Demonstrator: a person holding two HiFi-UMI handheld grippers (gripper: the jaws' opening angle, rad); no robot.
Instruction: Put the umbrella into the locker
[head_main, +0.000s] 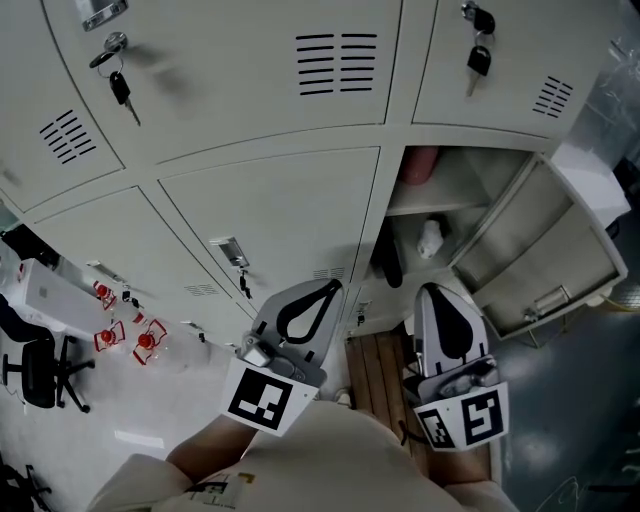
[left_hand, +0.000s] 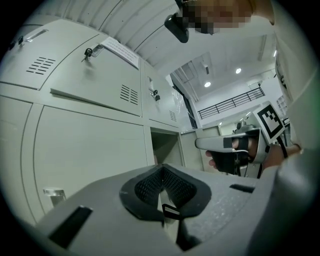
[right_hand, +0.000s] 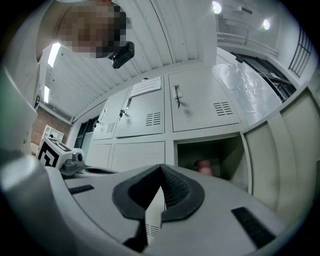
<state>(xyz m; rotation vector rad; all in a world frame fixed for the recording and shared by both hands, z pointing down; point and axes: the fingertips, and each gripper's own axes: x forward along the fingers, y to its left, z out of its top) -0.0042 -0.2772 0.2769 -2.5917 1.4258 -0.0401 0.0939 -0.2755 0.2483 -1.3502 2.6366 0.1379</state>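
Both my grippers are up in front of the locker bank. Left gripper (head_main: 325, 292): jaws together, nothing between the pads. Right gripper (head_main: 435, 296): jaws also together, nothing held. The left one sits before a closed door. The right one is just in front of the open locker (head_main: 470, 180), pointing at its opening.

The locker's door (head_main: 545, 240) is swung out to the right. A pink rounded thing on the upper shelf (head_main: 445, 207) looks like the folded umbrella (head_main: 420, 165), lying at the left end against the wall; too small to be sure. Below the shelf are a small white thing (head_main: 430, 238) and a black thing (head_main: 388, 262) at the left edge; I can't tell what either is. The grippers are well apart from all three.

Keys (head_main: 120, 88) hang from locks on the closed doors above.
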